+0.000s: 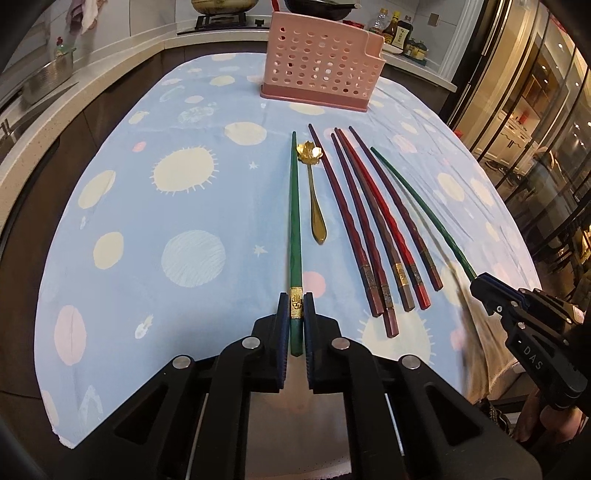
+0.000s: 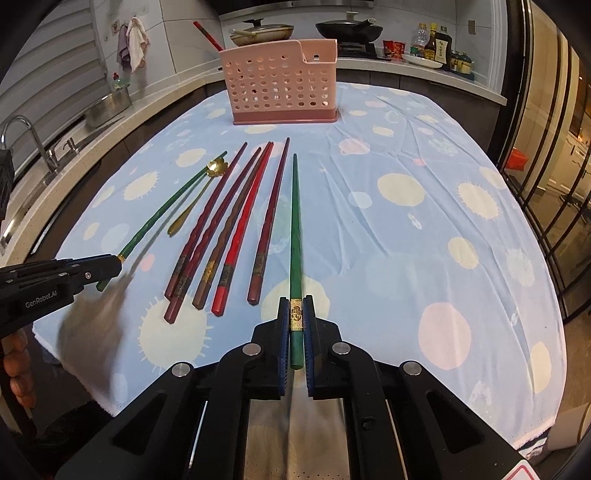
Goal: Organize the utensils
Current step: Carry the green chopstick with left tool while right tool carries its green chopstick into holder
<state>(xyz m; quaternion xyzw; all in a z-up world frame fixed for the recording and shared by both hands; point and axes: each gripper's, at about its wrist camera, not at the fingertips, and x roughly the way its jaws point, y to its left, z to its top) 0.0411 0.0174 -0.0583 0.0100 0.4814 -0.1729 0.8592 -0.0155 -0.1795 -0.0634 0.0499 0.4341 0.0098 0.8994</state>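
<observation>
My left gripper (image 1: 295, 308) is shut on the gold-banded end of a green chopstick (image 1: 294, 221) that points away toward the pink perforated utensil basket (image 1: 321, 59). My right gripper (image 2: 295, 312) is shut on a second green chopstick (image 2: 294, 229) in the same way. Each gripper shows in the other's view: the right gripper (image 1: 477, 283) at the table's right, the left gripper (image 2: 116, 265) at its left. Between the two green chopsticks lie a gold flower-bowl spoon (image 1: 312, 192) and several red and dark brown chopsticks (image 1: 369, 229) on the blue dotted cloth (image 1: 166, 184).
The basket (image 2: 280, 88) stands at the table's far edge. Behind it a counter holds pans (image 2: 347, 27) and sauce bottles (image 2: 436, 46). A sink tap (image 2: 26, 136) and a metal bowl (image 2: 107, 107) are at the left. Glass doors (image 2: 546, 184) line the right side.
</observation>
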